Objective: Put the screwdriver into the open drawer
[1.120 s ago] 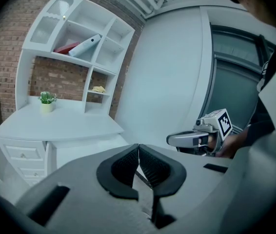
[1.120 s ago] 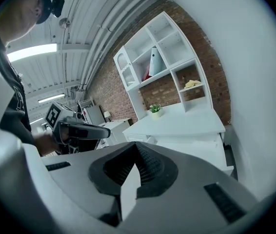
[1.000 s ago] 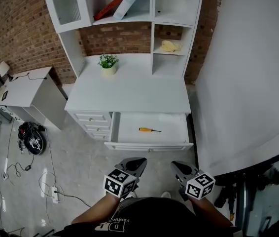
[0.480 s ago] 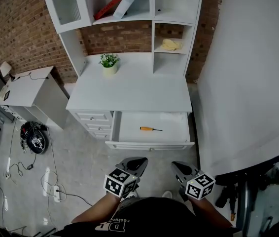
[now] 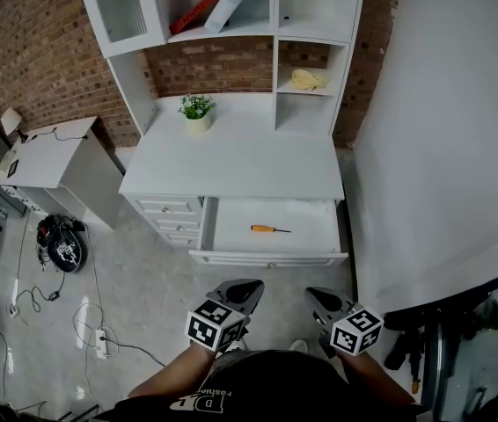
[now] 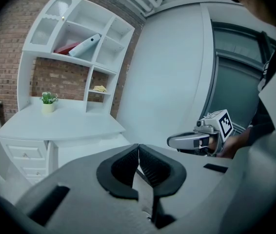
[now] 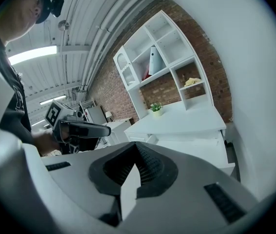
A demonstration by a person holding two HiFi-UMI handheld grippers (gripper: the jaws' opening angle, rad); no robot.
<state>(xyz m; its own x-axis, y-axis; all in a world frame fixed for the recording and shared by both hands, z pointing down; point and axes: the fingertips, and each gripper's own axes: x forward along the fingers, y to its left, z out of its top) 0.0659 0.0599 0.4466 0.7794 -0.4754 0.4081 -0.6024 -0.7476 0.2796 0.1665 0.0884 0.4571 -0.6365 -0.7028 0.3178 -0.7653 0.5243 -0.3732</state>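
A small screwdriver (image 5: pixel 267 229) with an orange handle lies inside the open drawer (image 5: pixel 271 258) of the white desk (image 5: pixel 231 161). Both grippers hang well short of the drawer, over the floor near my body. My left gripper (image 5: pixel 247 290) is shut and empty; its jaws meet in the left gripper view (image 6: pixel 138 147). My right gripper (image 5: pixel 313 296) is also shut with nothing in it, as the right gripper view (image 7: pixel 137 147) shows. Each gripper appears in the other's view, the right gripper (image 6: pixel 177 141) and the left gripper (image 7: pixel 101 129).
A small potted plant (image 5: pixel 196 111) stands on the desk under a white shelf unit (image 5: pixel 231 25) holding a binder and a yellow object. A white side cabinet (image 5: pixel 55 165) stands at the left, with cables and a bag on the floor. A white wall (image 5: pixel 443 130) runs along the right.
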